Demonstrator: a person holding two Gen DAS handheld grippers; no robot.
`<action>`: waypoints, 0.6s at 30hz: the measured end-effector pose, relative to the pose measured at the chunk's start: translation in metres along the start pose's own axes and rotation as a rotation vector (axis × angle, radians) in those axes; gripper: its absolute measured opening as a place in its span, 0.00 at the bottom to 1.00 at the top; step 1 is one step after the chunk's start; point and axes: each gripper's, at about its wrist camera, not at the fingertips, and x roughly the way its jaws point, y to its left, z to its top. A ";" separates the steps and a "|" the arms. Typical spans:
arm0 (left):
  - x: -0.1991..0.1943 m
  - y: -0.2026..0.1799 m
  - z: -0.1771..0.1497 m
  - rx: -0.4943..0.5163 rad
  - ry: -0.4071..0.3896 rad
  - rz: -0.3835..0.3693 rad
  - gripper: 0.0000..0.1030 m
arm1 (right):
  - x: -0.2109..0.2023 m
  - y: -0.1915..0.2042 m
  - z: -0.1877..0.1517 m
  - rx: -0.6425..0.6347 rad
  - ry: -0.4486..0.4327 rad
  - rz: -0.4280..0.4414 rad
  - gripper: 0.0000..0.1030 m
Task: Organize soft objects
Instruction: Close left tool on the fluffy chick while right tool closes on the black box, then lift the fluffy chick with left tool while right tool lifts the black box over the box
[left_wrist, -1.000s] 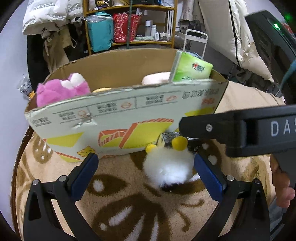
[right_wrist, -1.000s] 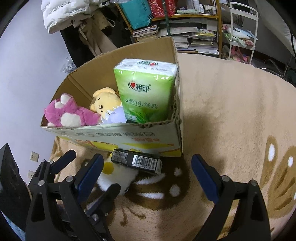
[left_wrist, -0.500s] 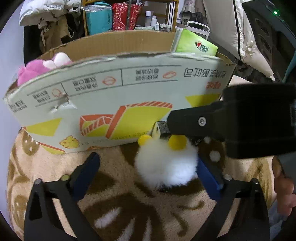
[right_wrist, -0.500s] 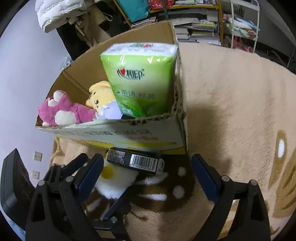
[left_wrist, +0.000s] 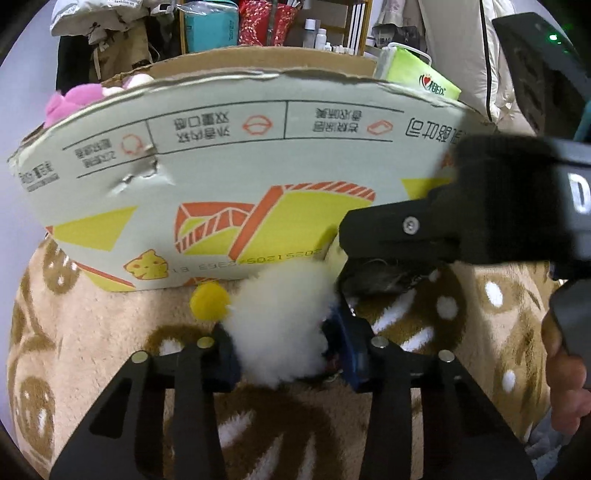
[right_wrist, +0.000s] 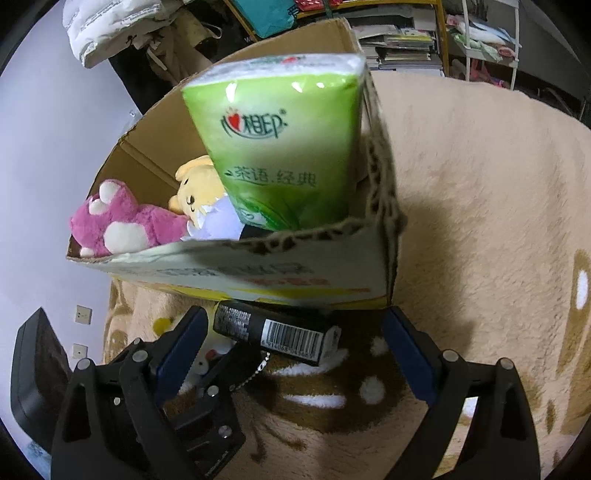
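A white fluffy toy (left_wrist: 280, 328) with yellow pom-poms lies on the rug against the front of a cardboard box (left_wrist: 229, 177). My left gripper (left_wrist: 291, 354) is shut on this toy, its blue pads pressing both sides. My right gripper (right_wrist: 291, 354) is open, its pads on either side of a black box with a barcode (right_wrist: 280, 332) that lies on the rug by the cardboard box (right_wrist: 314, 273). Inside the cardboard box are a pink plush (right_wrist: 118, 225), a yellow bear plush (right_wrist: 199, 192) and a green tissue pack (right_wrist: 280, 140).
A tan rug with brown and white pattern (right_wrist: 480, 221) covers the floor. Shelves (left_wrist: 280, 26) with bags and bottles, hanging clothes and a white rack stand behind the box. A wall with sockets (right_wrist: 83, 314) is at the left.
My left gripper has moved forward and closed on the white fluffy toy. My right gripper has moved closer to the black box and stays open.
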 end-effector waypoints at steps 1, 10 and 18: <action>-0.001 0.000 -0.001 0.007 -0.002 0.001 0.35 | 0.000 -0.001 0.000 0.007 -0.005 0.002 0.97; -0.010 -0.008 -0.010 0.021 -0.014 0.016 0.33 | 0.002 -0.002 -0.003 0.059 0.006 0.023 0.93; -0.027 -0.008 -0.023 0.002 0.012 0.043 0.33 | -0.006 0.002 -0.012 0.069 -0.022 -0.053 0.72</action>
